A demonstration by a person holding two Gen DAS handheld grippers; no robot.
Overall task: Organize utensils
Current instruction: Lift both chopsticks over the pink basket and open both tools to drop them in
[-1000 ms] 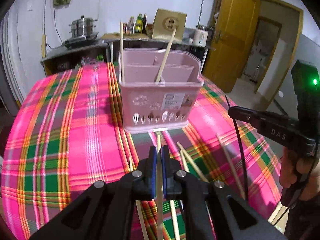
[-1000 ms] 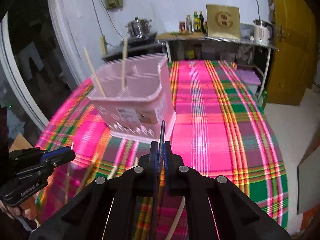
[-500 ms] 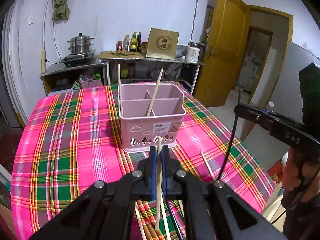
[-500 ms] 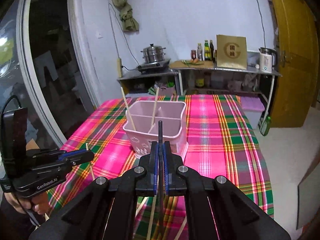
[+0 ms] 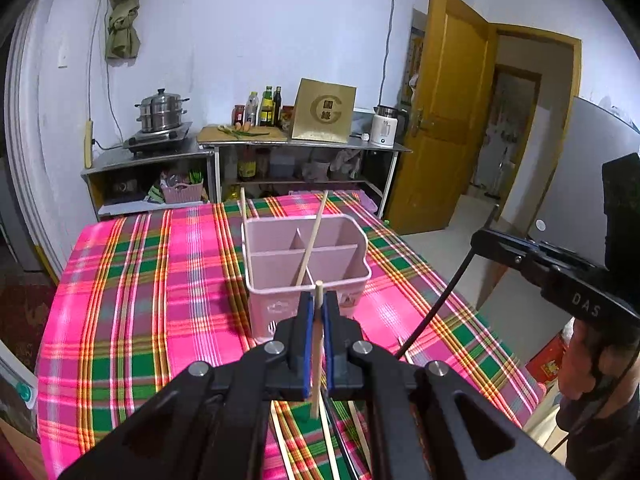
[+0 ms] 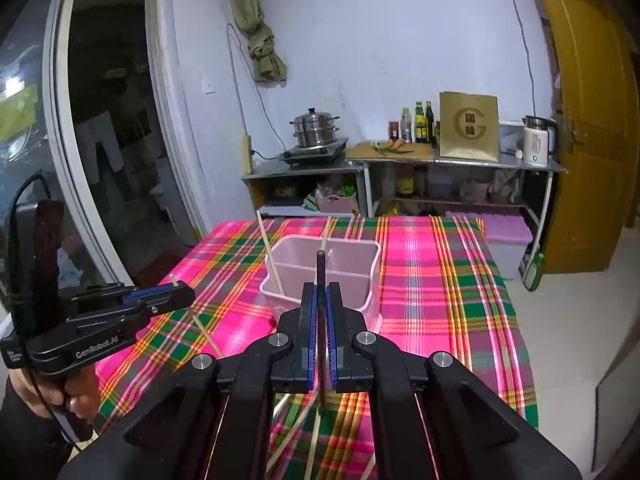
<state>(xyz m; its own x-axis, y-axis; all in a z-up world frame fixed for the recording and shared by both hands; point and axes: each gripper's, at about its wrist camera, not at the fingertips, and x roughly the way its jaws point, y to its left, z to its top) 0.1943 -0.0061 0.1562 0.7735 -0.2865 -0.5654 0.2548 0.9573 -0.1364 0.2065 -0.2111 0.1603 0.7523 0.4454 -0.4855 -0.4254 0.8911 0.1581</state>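
Left gripper (image 5: pixel 316 312) first: I have it clamped on a pale wooden chopstick (image 5: pixel 318 344), the stick standing nearly upright between the blue pads, its top just above the fingertips and its lower end hanging clear of the cloth. My right gripper (image 6: pixel 320 312) is pinched the same way on a thin dark chopstick (image 6: pixel 320 276), also upright. I judge both are held vertical so they can drop end-first into the holder.

That holder, a pink plastic utensil caddy with divided compartments (image 5: pixel 306 256), stands ahead of both grippers near the middle of the table (image 5: pixel 132 280), which wears a pink, green and orange plaid cloth. Two pale chopsticks lean in it already, one at its left rear corner, the other slanting across the dividers; which compartment each is in I cannot tell.

More loose wooden chopsticks (image 6: pixel 294 424) lie on the cloth below the grippers, waiting. Sorting light from dark into separate compartments looks like the aim, so I would steer each stick to its own section.
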